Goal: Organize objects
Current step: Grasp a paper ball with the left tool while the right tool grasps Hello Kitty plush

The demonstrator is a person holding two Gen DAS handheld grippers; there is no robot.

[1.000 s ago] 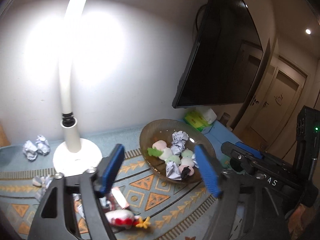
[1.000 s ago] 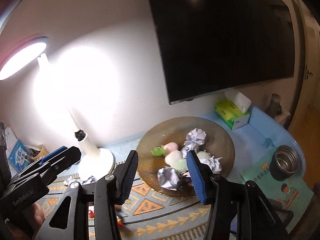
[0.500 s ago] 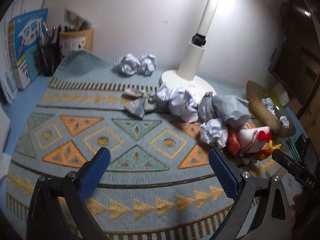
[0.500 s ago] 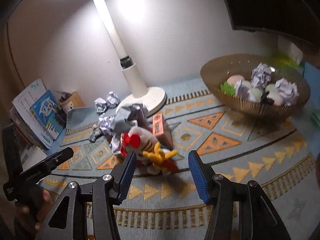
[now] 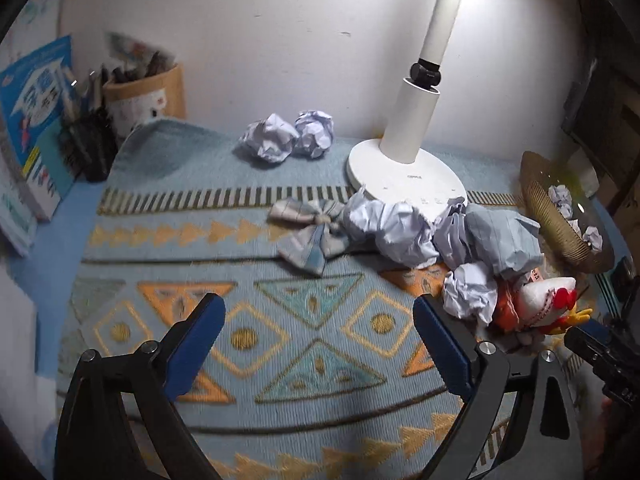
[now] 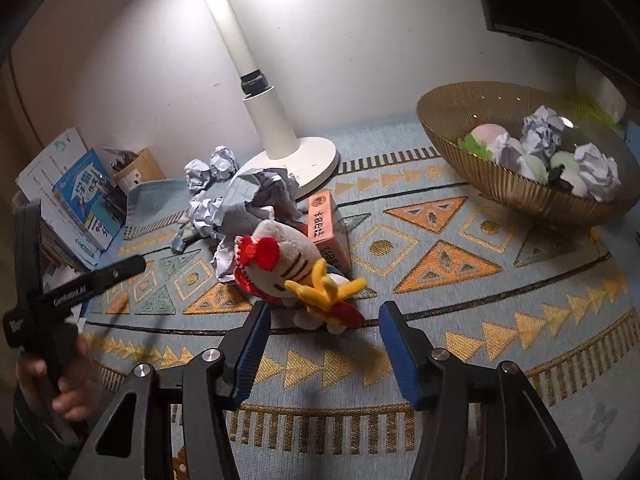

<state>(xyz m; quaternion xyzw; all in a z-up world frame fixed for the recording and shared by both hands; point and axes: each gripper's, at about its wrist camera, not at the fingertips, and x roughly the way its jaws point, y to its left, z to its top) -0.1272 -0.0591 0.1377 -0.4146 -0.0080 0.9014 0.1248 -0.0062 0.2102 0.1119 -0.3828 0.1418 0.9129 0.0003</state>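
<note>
A white plush toy with a red bow and yellow parts lies on the patterned mat, and it also shows in the left wrist view. My right gripper hovers just in front of it. Its jaws are opening; the plush's lower end lies between the tips, and the pads do not press on it. My left gripper is open over bare mat with nothing between its fingers. Crumpled paper balls, a checked fabric bow and an orange box lie by the plush. A gold wire bowl holds paper balls and soft toys.
A white lamp base stands behind the pile, with two more paper balls to its left. Books and a pen holder stand at the far left. A hand holds the left gripper's body at the left edge.
Both cameras tipped down from the wall and bowl to the mat. The right gripper sank toward the plush and its jaws widened. The left gripper came lower over the mat.
</note>
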